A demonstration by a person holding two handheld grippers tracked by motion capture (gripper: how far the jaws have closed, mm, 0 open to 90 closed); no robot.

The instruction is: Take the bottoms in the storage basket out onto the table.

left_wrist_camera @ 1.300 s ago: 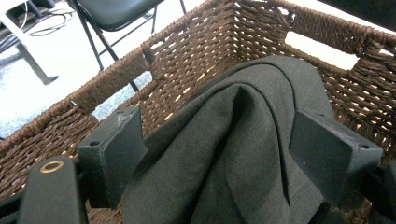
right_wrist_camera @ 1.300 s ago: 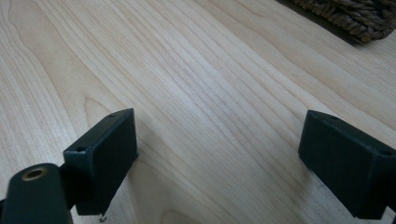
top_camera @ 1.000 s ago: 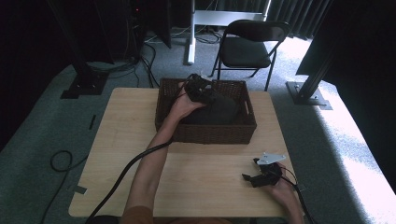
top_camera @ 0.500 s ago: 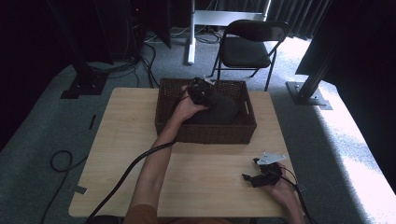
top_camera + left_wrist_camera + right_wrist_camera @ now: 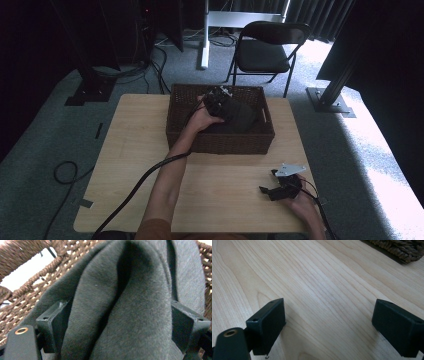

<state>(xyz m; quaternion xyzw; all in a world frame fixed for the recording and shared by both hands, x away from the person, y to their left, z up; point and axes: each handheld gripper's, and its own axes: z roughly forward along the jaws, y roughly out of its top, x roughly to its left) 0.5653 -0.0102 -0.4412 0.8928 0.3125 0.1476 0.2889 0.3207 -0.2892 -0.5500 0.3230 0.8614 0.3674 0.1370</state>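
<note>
Bare table [image 5: 220, 185] lies open around the right tongs [image 5: 270, 183] (basket [image 5: 220, 142] walls hem the left tongs [image 5: 225, 102]).

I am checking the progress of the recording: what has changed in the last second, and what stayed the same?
The left gripper moved slightly right and toward the basket's middle, lifting the dark grey cloth that bunches between its jaws. The right gripper stayed open, low over the wooden table. The wicker basket did not move.
</note>
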